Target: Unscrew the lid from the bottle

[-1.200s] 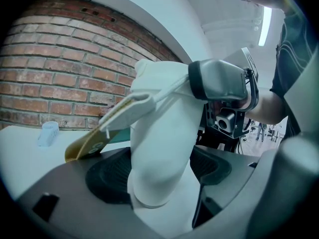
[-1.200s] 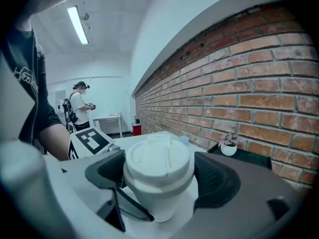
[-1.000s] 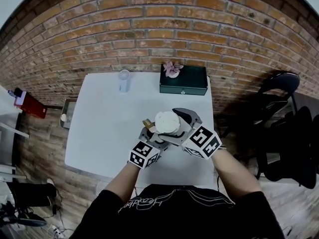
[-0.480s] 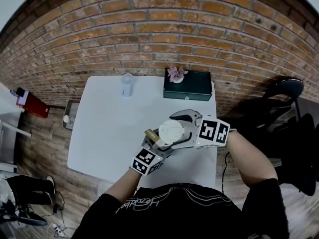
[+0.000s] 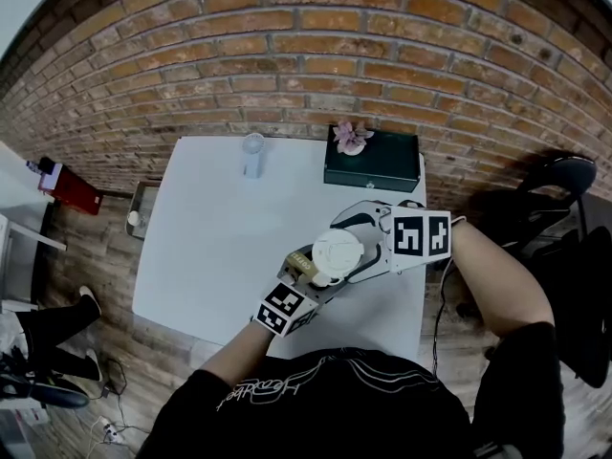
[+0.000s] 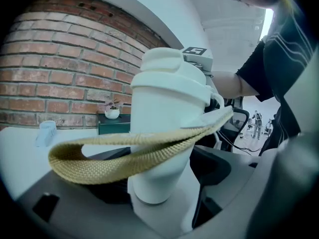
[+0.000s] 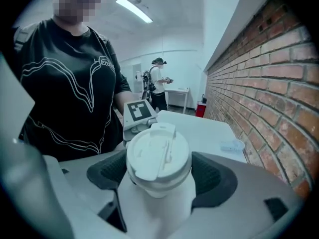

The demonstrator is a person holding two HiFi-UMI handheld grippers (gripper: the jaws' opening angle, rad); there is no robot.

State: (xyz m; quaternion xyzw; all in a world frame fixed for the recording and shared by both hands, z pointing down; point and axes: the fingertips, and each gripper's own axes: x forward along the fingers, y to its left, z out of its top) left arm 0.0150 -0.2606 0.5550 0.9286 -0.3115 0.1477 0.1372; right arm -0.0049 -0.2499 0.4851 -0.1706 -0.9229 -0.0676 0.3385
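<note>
A white bottle (image 6: 159, 133) with a tan woven strap (image 6: 124, 156) is held above the white table (image 5: 215, 237). My left gripper (image 5: 318, 277) is shut on its lower body, pads on either side of the base. The white flip-top lid (image 7: 158, 156) faces up in the head view as the lid (image 5: 337, 251). My right gripper (image 7: 159, 174) reaches in from the right and straddles the lid. Its jaws are closing, with both dark pads (image 7: 213, 177) against the lid's rim. In the head view the right gripper (image 5: 352, 247) has its marker cube to the right of the bottle.
A dark green box (image 5: 373, 165) with a small pink flower pot (image 5: 352, 138) stands at the table's far right. A clear cup (image 5: 252, 153) stands at the far edge. A black chair (image 5: 550, 185) is on the right, a brick wall behind.
My right gripper has swung from the bottle's lower right round to its right side, around the lid. The left gripper has kept hold of the bottle.
</note>
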